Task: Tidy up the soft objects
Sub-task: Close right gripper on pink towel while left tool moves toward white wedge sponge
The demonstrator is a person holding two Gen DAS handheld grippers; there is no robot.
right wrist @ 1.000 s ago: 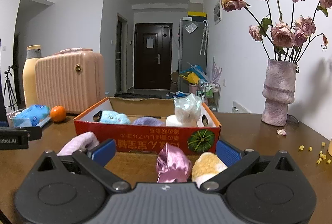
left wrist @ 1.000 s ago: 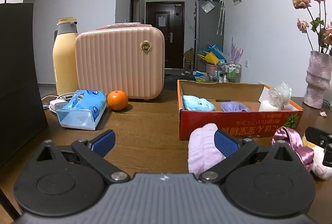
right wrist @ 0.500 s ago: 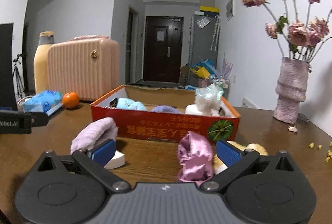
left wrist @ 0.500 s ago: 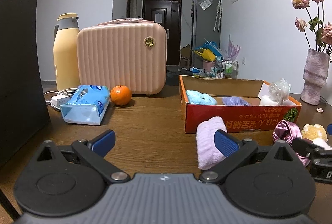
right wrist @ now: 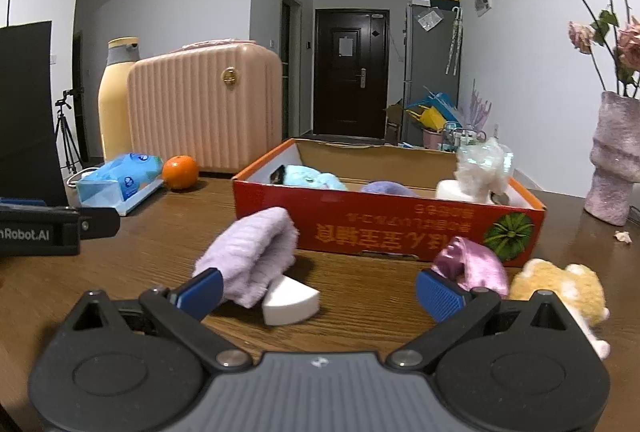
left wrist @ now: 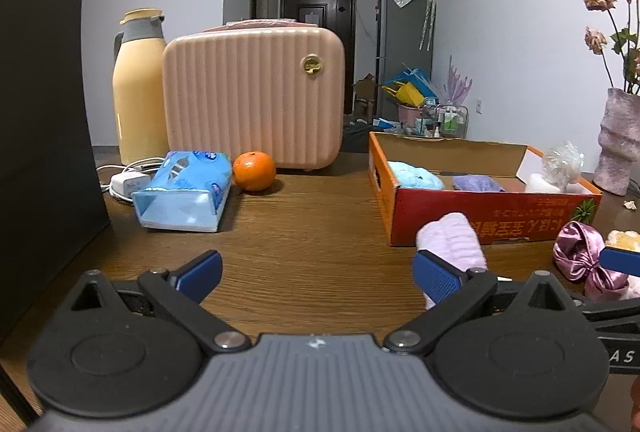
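Both grippers are spread wide with nothing between the blue pads. My right gripper (right wrist: 318, 290) hangs low over the wooden table (right wrist: 160, 244), and straight ahead of it lie the things I have yet to sort: a lilac towel (right wrist: 252, 256) folded into a thick pad, its near end draped on a white wedge sponge (right wrist: 290, 300), then a pink satin scrunchie (right wrist: 472, 266) and a yellow plush toy (right wrist: 560, 286) to the right. All four sit just in front of the orange cardboard box (right wrist: 384, 228), which already has a light blue fluffy thing (right wrist: 312, 178), a purple cloth (right wrist: 386, 188) and a crinkled plastic bundle (right wrist: 482, 162) inside. My left gripper (left wrist: 316, 272) faces bare table, with the towel just past its right pad.

I judge everything here light and squashy, so weight is no worry; shape is. The towel will sag and unfold if I pinch a corner, so I would close across the thick middle of the fold. The scrunchie looks slick, so I would take its bunched centre, not a loose loop. The sponge should compress and may spring out of the grip, so I would squeeze its flat faces. The plush I would take around the body.
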